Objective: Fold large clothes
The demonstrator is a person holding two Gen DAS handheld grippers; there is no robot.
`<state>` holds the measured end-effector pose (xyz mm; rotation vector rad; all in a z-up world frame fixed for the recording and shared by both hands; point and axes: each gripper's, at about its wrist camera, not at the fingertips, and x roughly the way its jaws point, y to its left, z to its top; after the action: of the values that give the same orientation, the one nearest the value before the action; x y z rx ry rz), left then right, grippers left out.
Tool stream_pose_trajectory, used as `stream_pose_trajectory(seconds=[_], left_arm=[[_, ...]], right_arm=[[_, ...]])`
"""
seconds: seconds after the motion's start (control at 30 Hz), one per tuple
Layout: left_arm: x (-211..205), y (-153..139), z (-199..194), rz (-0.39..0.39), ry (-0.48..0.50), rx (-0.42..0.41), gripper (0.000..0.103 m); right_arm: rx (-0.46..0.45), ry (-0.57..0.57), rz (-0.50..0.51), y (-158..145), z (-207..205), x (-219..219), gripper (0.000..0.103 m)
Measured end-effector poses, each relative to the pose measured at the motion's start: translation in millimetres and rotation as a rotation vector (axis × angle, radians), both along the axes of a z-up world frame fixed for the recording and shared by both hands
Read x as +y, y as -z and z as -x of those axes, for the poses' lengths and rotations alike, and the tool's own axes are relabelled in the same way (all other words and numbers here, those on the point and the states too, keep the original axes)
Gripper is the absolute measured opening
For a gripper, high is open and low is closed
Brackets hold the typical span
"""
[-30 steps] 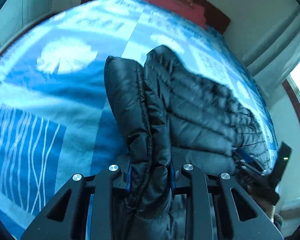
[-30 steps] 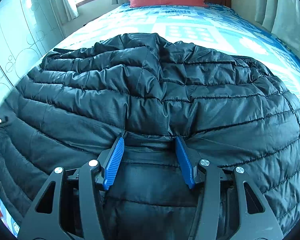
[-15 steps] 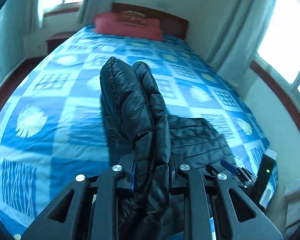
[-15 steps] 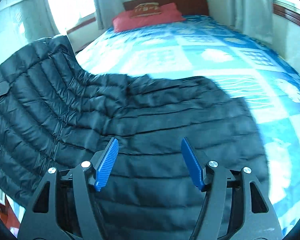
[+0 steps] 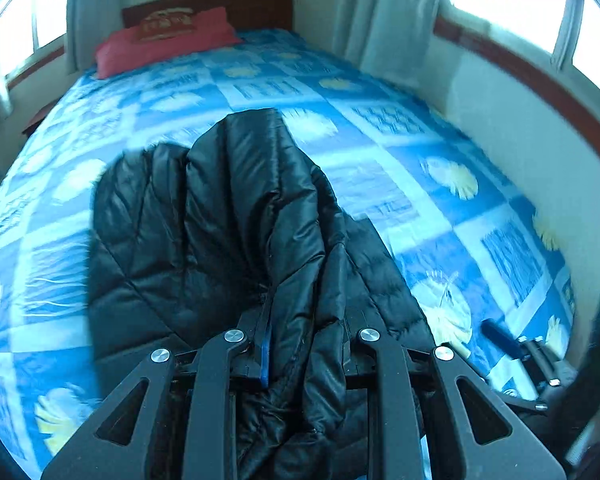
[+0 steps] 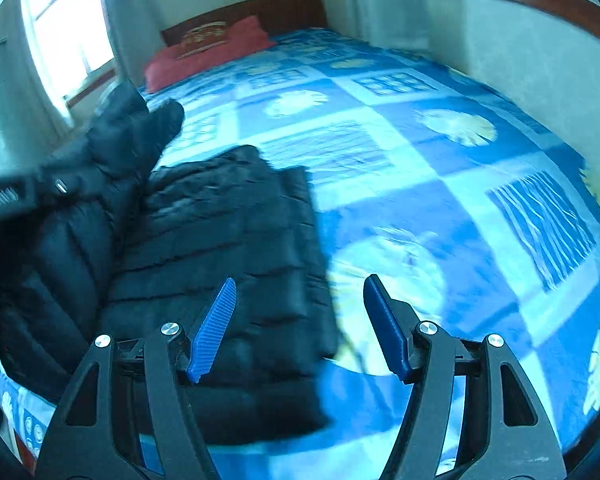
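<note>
Blue patterned bed (image 6: pixel 440 184) carries the half-folded black puffer jacket (image 6: pixel 228 240); left claw (image 5: pixel 304 344) pinches its raised flap, right claw (image 6: pixel 296 320) spread empty; folding remains

Jacket (image 5: pixel 236 216): black quilted cloth with a glossy, slippery sheen, puffy between stitched seams; fills the centre of the left wrist view.
Bedspread (image 5: pixel 440 216): soft matt cloth, printed in blue and pale squares.
Pillow (image 5: pixel 164 40): matt red cloth with a gold printed motif, upper left of the frame.
Headboard (image 6: pixel 284 12): dark reddish-brown wood, smooth with a faint shine.
Curtains (image 5: pixel 384 12): thin pale cloth hanging in soft folds, matt.
Left gripper (image 5: pixel 304 344): matt black plastic arms with shiny round metal screw heads.
Right gripper (image 6: pixel 298 320): matt black plastic frame.
Finger pads (image 6: pixel 214 328): blue plastic, finely ribbed and rough-looking.
</note>
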<state>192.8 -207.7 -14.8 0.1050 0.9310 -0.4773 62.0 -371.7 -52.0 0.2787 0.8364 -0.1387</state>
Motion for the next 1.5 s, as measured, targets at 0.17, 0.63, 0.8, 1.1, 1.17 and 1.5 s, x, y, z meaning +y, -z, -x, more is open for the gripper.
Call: stream_pose_trajectory(seconds=[0.17,0.63,0.8,1.1,1.17,1.5], left_arm=[[-31,37,7,-0.036,0.014,0.018,0.022],[-37,-23,55,0.132,0.093,0.011,0.068],[-3,-39,66,0.118,0.056,-0.07,0.068],[120,-14,42,0.037,-0.222,-0.137,0.069],[140,-3,38,0.055,-0.266,-0.106,0.069],[170,30,42,0.11,-0.275,-0.038,0.069]], right_arm=[[0.02,0.036,-0.011,9,11,-23,0.066],[0.0,0.051,-0.001,-2,17,-28,0.066],[-0.027,0.041,-0.012,-18,17,-19,0.066],[-0.079,-0.091,-0.133,-50,-16,32,0.079],[-0.057,-0.114,-0.119,-49,-27,48,0.082],[0.079,-0.151,-0.163,-16,-47,61,0.037]])
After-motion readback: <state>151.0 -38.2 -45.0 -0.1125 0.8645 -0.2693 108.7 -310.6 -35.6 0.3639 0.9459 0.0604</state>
